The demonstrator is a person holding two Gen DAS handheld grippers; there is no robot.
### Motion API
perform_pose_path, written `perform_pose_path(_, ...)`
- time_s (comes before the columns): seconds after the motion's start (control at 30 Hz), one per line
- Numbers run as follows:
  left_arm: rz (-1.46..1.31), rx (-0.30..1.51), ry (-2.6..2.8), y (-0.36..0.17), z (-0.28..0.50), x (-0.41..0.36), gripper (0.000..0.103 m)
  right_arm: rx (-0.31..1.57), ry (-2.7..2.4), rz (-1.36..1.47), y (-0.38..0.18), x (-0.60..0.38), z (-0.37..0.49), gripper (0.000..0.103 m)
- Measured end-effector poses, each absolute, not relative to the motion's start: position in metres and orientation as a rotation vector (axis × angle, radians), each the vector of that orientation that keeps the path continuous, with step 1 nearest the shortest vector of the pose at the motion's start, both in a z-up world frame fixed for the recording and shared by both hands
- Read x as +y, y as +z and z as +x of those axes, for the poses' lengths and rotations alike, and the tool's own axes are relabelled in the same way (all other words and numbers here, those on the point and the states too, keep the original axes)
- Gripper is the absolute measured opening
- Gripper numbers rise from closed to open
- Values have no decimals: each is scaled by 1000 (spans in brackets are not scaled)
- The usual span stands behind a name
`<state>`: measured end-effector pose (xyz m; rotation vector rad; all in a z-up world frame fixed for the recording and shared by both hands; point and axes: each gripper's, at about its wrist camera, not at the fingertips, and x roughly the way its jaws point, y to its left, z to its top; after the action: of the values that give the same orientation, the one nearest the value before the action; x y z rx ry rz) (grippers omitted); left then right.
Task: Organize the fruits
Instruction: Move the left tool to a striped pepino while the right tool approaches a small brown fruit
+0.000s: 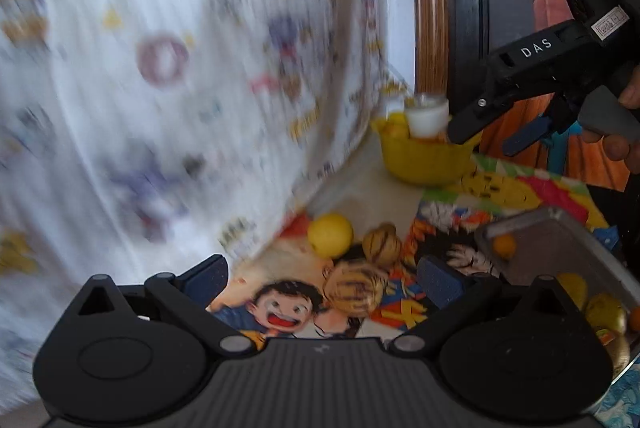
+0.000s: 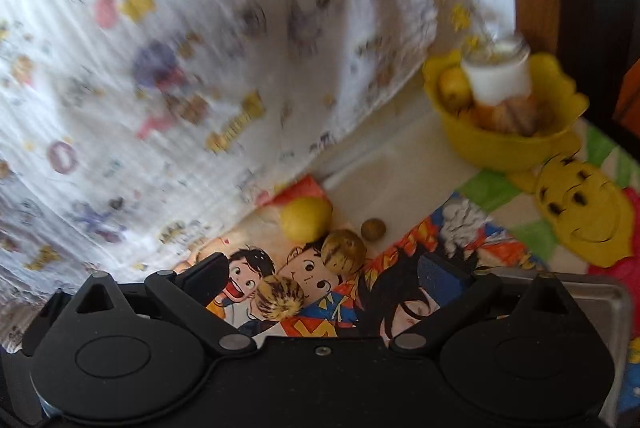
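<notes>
While both grippers hover over the cartoon-printed worktop (image 2: 400, 195), the loose fruit lies grouped around one landmark, the round yellow lemon (image 2: 306, 218) at the foot of the white printed curtain (image 2: 160, 67).

Right wrist view: a striped yellow-green oval fruit (image 2: 344, 251) touches or nearly touches the lemon on its near right side. A second striped, paler fruit (image 2: 279, 298) lies nearer again, between the fingers of the right gripper (image 2: 324, 280), jaws spread wide and holding nothing. A small brown round nut-like fruit (image 2: 373, 228) sits just right of the lemon. Far right of the lemon stands the yellow plastic bowl (image 2: 500, 143), already carrying fruit and a white-capped jar (image 2: 498, 77).

Left wrist view: the left gripper (image 1: 324, 280) is likewise spread and empty. The same pale striped fruit (image 1: 354, 294) shows just ahead of its fingers, and a grey metal tray (image 1: 560, 248) with small fruit lies right of the lemon.

Judgement: the pale striped fruit is the nearest target for either gripper. Its long axis runs roughly across the jaw gap; the right gripper appears better centred. Blur limits certainty.
</notes>
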<state>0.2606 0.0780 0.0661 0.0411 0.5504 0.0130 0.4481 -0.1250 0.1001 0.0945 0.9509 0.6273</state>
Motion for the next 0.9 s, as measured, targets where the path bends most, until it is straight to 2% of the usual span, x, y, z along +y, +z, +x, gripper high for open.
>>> perform_pose_path(0.27, -15, 642, 7, 18, 303, 77, 103, 1049, 628, 144, 37, -103, 495, 89)
perform_pose_path(0.67, -56, 693, -2, -9, 336, 77, 103, 1102, 613, 183, 2, -95, 536, 87)
perform_pose_path(0.9, -60, 698, 3, -18, 347, 76, 103, 1123, 564, 200, -17, -84, 555, 73)
